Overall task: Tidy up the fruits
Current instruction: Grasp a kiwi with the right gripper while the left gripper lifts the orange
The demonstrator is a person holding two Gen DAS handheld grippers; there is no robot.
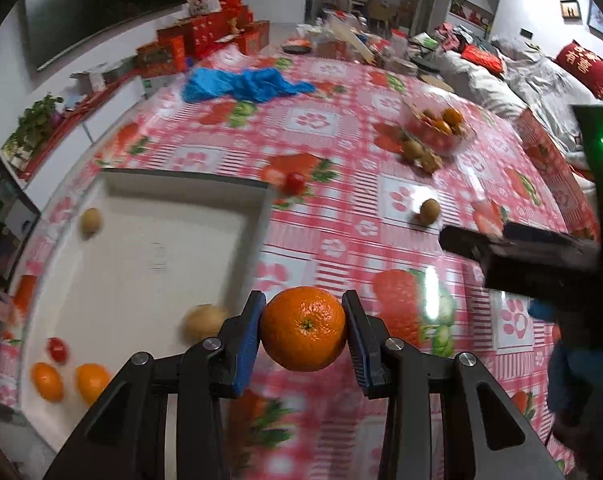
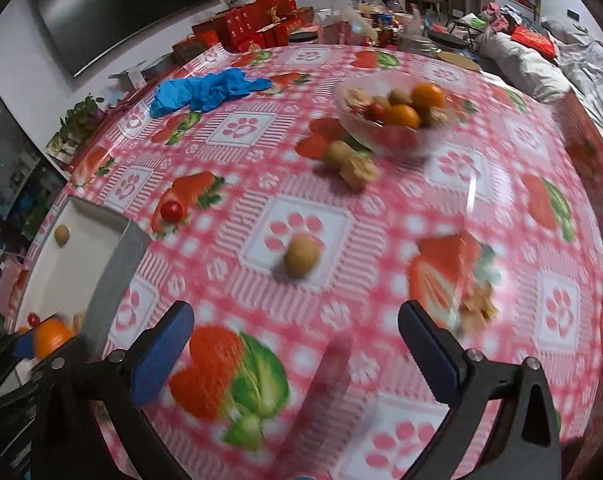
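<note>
My left gripper (image 1: 303, 334) is shut on a mandarin orange (image 1: 303, 332) and holds it above the tablecloth, just right of the white tray (image 1: 161, 256); the orange also shows in the right wrist view (image 2: 51, 338). The tray holds two mandarins (image 1: 69, 382), a cherry tomato (image 1: 57, 349) and two brownish kiwis (image 1: 90, 220). My right gripper (image 2: 295, 344) is open and empty above the table, also visible at the right of the left wrist view (image 1: 457, 240). A loose kiwi (image 2: 301, 257) lies ahead of it. A cherry tomato (image 2: 171, 211) lies near the tray corner.
A glass bowl (image 2: 397, 144) of mixed fruit stands at the far right, with a kiwi and a walnut (image 2: 351, 164) in front of it. Another walnut (image 2: 477, 308) lies at the right. A blue cloth (image 2: 205, 90) lies at the far left. Red gift boxes (image 2: 253, 28) crowd the far edge.
</note>
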